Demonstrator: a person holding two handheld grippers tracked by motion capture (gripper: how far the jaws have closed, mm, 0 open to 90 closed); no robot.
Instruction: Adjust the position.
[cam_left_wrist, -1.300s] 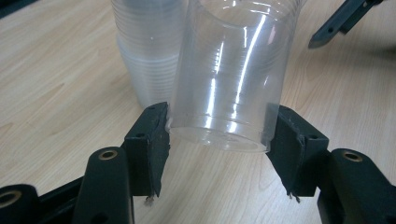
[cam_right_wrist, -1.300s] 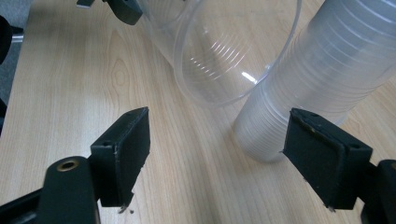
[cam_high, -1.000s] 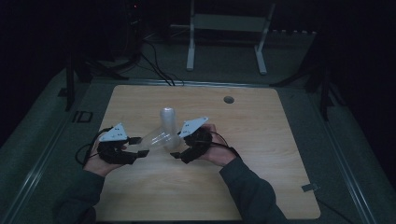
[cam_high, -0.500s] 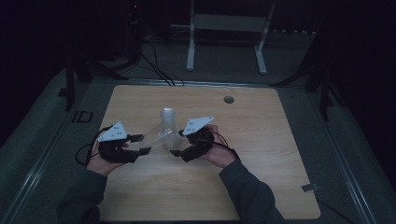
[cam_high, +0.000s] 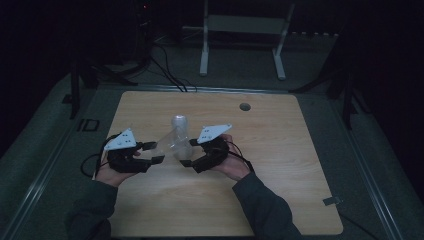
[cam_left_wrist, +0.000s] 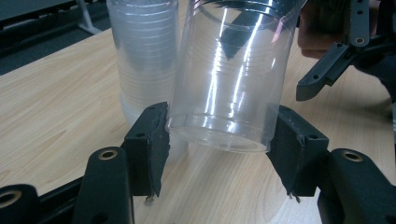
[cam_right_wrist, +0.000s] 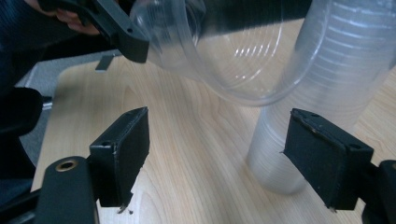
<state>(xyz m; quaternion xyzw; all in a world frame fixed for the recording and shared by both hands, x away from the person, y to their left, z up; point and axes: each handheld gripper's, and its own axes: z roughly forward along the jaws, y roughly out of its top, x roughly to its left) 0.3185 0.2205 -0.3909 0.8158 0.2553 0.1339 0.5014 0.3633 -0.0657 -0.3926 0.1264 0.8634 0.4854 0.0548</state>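
**Single cup held tilted beside the stack**

High view: the left gripper (cam_high: 152, 152) holds a clear cup (cam_high: 167, 139), apparently slanting up toward the cup stack (cam_high: 180, 135); the right gripper (cam_high: 186, 161) sits just beyond.

Left gripper view: its pads clamp the cup's (cam_left_wrist: 229, 79) base, long axis pointing away.

Right gripper view: jaws parted, gripping nothing; the cup's (cam_right_wrist: 224, 51) mouth faces them, the stack (cam_right_wrist: 327, 93) upright beside the right pad.

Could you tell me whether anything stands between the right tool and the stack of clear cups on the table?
Nothing visible does. The right tool is open, with bare tabletop between its jaws, and the stack of cups stands just ahead by one jaw. The single cup held by the left tool hangs tilted above that gap, not in it.
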